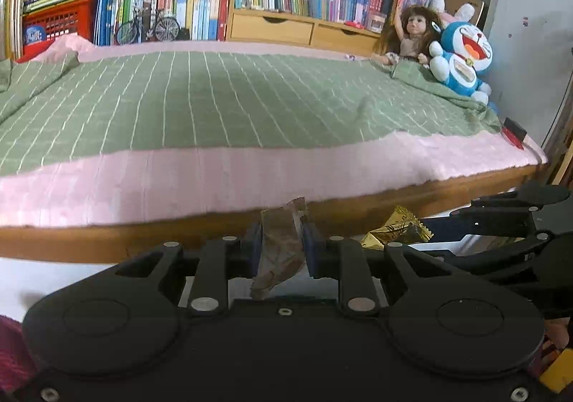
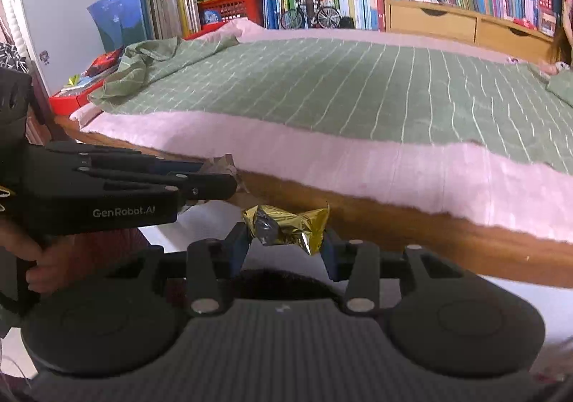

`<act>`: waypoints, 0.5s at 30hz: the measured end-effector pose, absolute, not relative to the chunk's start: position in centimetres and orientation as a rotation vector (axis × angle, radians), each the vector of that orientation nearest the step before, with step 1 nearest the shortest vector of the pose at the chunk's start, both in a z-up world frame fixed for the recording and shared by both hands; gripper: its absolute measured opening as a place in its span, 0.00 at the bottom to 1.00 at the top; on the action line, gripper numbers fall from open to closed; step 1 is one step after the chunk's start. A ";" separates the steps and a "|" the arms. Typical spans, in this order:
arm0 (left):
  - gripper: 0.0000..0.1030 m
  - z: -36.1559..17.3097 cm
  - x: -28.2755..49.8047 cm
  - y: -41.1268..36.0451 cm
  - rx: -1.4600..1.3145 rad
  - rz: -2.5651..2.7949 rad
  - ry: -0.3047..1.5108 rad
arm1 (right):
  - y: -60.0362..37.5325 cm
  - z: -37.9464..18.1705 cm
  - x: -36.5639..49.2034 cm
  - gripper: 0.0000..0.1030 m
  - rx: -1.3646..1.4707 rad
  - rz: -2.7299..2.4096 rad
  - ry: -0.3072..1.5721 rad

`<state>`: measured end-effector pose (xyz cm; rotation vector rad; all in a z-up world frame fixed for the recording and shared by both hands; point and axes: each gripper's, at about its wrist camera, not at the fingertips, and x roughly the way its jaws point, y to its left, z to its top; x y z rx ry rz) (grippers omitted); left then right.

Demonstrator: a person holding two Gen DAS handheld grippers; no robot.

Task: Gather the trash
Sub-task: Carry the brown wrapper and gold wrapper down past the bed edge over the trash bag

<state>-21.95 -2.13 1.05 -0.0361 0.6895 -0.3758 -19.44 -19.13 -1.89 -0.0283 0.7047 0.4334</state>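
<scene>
Your left gripper (image 1: 282, 247) is pinching a crumpled brown plastic wrapper (image 1: 281, 248) between nearly closed blue pads; your right gripper (image 2: 286, 243) is clamping a crinkled gold foil wrapper (image 2: 286, 227) with jaws partly apart; both are hovering side by side just before the wooden bed frame (image 1: 447, 192), beyond it the pink blanket (image 1: 215, 176) and green checked sheet (image 1: 215, 101).

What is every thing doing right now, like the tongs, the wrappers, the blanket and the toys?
Left tongs: shut on the brown wrapper.
Brown wrapper: crumpled, pinched upright.
Right tongs: shut on the gold wrapper.
Gold wrapper: crumpled, held off the bed.
Green blanket: spread flat, bunched at its corners.
Doll: sitting, one arm raised.
Blue cat plush: leaning beside the doll.
</scene>
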 end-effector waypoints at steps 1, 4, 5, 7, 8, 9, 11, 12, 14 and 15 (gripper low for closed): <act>0.22 0.8 -22.1 -2.2 -0.035 -0.374 0.699 | -19.1 -2.1 -19.5 0.46 -0.031 0.431 0.711; 0.22 0.2 -22.4 -2.2 -0.035 -0.375 0.726 | -19.0 -2.9 -19.7 0.46 -0.025 0.436 0.742; 0.22 -0.1 -22.5 -2.3 -0.035 -0.371 0.736 | -19.0 -3.1 -19.8 0.46 -0.024 0.434 0.750; 0.22 -0.7 -22.6 -2.4 -0.033 -0.364 0.760 | -18.9 -3.7 -19.8 0.46 -0.031 0.424 0.770; 0.22 -1.0 -22.7 -2.7 -0.034 -0.361 0.773 | -18.9 -4.0 -19.8 0.46 -0.035 0.420 0.780; 0.22 -1.4 -22.7 -2.7 -0.034 -0.359 0.791 | -18.8 -4.3 -19.8 0.46 -0.038 0.416 0.792; 0.22 -2.1 -22.6 -3.1 -0.032 -0.356 0.827 | -18.7 -4.9 -19.9 0.46 -0.047 0.413 0.813; 0.22 -2.6 -22.6 -3.2 -0.029 -0.355 0.853 | -18.6 -5.3 -19.9 0.46 -0.054 0.411 0.825; 0.22 -3.4 -22.4 -3.4 -0.027 -0.355 0.899 | -18.4 -6.0 -20.0 0.46 -0.068 0.407 0.844; 0.22 -3.9 -22.3 -3.5 -0.021 -0.353 0.922 | -18.3 -6.4 -20.0 0.46 -0.074 0.406 0.854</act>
